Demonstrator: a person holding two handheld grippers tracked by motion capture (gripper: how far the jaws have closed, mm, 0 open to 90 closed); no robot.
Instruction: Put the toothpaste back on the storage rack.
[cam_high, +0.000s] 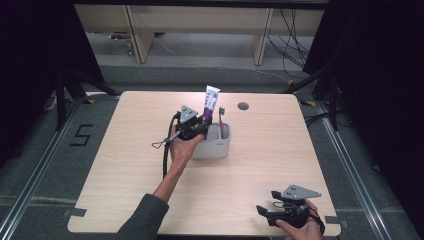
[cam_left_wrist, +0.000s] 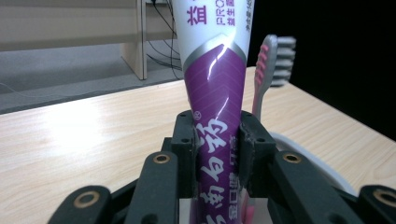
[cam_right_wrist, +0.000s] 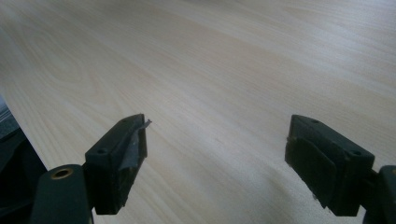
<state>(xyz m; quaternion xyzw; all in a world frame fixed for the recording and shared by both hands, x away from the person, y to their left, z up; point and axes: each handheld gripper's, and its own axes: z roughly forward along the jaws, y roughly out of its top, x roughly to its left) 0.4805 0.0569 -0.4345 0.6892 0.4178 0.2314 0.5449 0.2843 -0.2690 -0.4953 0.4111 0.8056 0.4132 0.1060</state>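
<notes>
Near edge, right: the right gripper (cam_high: 270, 214) rests low over the table (cam_high: 260, 165), held in the person's right hand (cam_high: 302, 230). Its jaws stand wide apart with nothing between them; the right gripper view shows bare wood grain beyond the pads.

Mid-table, left of centre: the left hand (cam_high: 182, 147) carries the left gripper (cam_high: 200, 125), which is clenched on the toothpaste tube (cam_left_wrist: 215, 93). In the left gripper view both pads press against the tube's purple lower body, one on each side, and the tube stands upright between them. Its lower end sits at or within the white holder (cam_high: 215, 146); whether it touches the bottom is hidden.

Just beyond the tube, a pink and grey toothbrush (cam_left_wrist: 268, 70) stands upright in the holder's right compartment, near the tube but apart from it.

Handling, as judged: the tube is light, soft-walled and glossy, so it may dent or slip under a hard squeeze. The present hold on the fuller lower body looks sound; the flat crimped top (cam_high: 212, 92) would be stiffer but narrower. The holder appears light and could shift if nudged.
</notes>
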